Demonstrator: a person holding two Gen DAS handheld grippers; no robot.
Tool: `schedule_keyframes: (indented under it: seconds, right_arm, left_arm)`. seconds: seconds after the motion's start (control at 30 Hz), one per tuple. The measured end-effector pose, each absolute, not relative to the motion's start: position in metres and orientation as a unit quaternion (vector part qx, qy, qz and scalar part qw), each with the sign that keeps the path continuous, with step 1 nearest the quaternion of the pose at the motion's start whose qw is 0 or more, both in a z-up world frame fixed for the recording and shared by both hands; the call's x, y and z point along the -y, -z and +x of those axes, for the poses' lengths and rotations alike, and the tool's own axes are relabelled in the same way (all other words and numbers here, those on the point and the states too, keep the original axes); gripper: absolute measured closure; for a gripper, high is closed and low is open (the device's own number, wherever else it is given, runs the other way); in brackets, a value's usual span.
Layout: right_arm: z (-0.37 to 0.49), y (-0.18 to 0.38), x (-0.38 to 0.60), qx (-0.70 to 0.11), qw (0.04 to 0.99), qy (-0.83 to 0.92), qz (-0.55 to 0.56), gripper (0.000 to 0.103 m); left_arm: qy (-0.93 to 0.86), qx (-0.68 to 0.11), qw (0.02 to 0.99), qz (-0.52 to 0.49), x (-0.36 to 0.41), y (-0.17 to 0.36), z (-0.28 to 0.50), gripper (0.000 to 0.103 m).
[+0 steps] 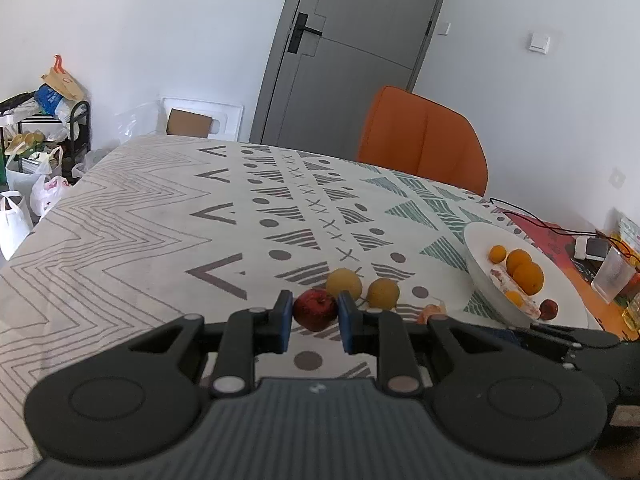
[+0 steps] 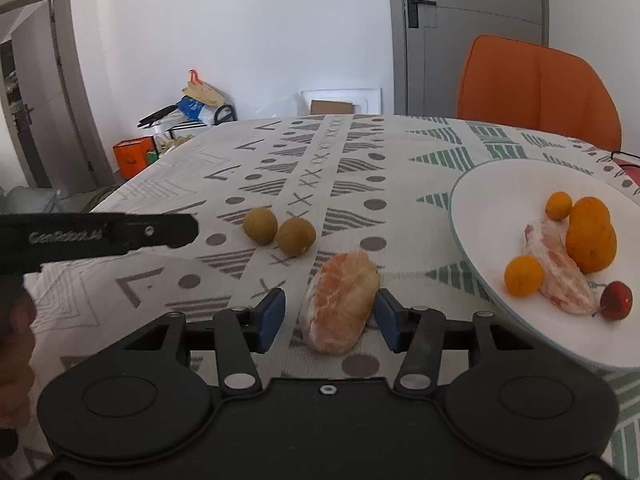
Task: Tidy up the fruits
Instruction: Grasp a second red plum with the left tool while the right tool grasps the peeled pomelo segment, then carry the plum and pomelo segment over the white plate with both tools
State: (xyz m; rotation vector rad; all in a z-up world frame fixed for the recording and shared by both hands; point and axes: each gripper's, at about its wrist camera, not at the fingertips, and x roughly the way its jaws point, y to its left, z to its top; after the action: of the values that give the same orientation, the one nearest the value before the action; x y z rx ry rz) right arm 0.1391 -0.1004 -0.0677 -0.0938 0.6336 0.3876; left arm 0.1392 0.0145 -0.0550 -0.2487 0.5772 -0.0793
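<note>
Two brown fruits (image 2: 278, 231) lie beside plate (image 2: 472, 216).

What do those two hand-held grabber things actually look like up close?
Both are alike: the left gripper and right gripper have a black plastic body with two round housings, black link bars on silver pivot pins, and two blue-padded fingers. White lettering runs along the left gripper's side, seen from the right wrist view. No cables show.

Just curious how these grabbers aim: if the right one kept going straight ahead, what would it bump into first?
Most likely the peeled pink pomelo segment lying on the patterned tablecloth; it already sits between the right gripper's open blue pads.
</note>
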Motion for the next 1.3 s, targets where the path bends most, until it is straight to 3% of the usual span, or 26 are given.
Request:
schedule_keyframes:
  seconds: [0.07,0.1,0.2,0.77,1.3]
  right_arm:
    - [0.142,0.068,0.1,-0.307,0.932,-0.186,-0.045,0.058]
    - [0.142,0.068,0.1,-0.306,0.933,-0.183,-0.047,0.068]
    - [0.143,0.065,0.103,-0.307,0.931,-0.191,-0.04,0.07]
    - [0.122,0.021,0.156,-0.246,0.956,-0.163,-0.007,0.071]
    - [0.131,0.021,0.23,-0.23,0.97,-0.073,0.012,0.071]
  left_arm:
    - [0.039,-0.284,0.95,-0.124,-0.015,0.055,0.14,0.08]
    - [0.039,-0.283,0.95,-0.125,-0.015,0.054,0.139,0.08]
    - [0.043,-0.279,0.951,-0.123,-0.013,0.051,0.139,0.08]
    - [0.101,-0.259,0.956,-0.095,0.04,0.029,0.152,0.081]
    - [0.16,-0.262,0.95,-0.059,0.104,0.023,0.188,0.08]
